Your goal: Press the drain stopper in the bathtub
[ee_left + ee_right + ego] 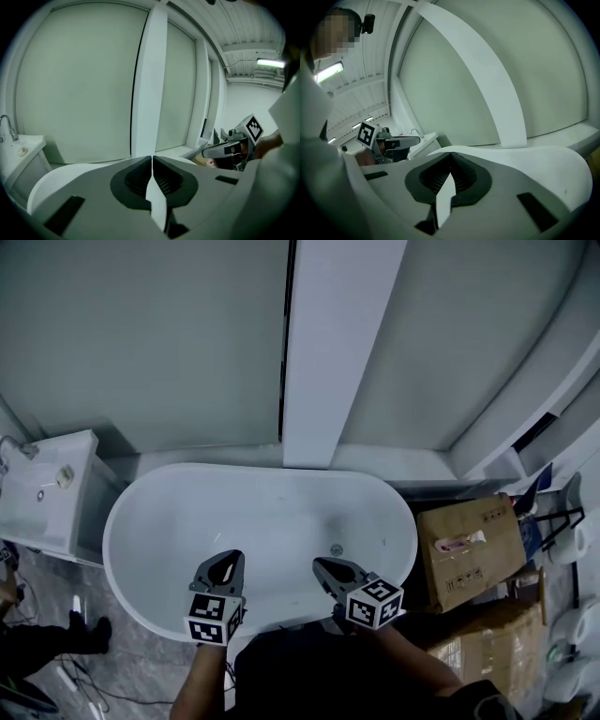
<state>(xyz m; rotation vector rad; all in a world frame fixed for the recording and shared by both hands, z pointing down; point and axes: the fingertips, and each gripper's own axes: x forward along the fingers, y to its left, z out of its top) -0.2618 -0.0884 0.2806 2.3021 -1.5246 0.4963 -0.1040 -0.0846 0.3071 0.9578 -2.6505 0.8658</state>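
The small round metal drain stopper (337, 548) lies on the floor of the white oval bathtub (127, 521). It is just ahead of your right gripper (324, 567), apart from its tips, and well off to the right of your left gripper (225, 562).

Only the head view shows the stopper. Both gripper views look across the tub toward the wall and leave out the tub floor. The right gripper view shows that gripper's jaws pressed together at the tips, pinching nothing, and the left gripper view shows the same of the left gripper. In the head view both grippers hang over the near part of the tub, side by side with a gap between them.

Each gripper view also catches the other gripper, which carries a black-and-white marker cube (253, 126).

Between the right gripper's tips and the stopper there is only bare white tub floor.

Beyond both grippers, a broad white upright pillar (330, 343) divides pale grey-green wall panels (150, 334). To the left of your left gripper stands a white basin unit (52, 507) with a curved metal tap (5, 127). To the right of your right gripper, a brown cardboard box (469, 545) sits against the tub's end.
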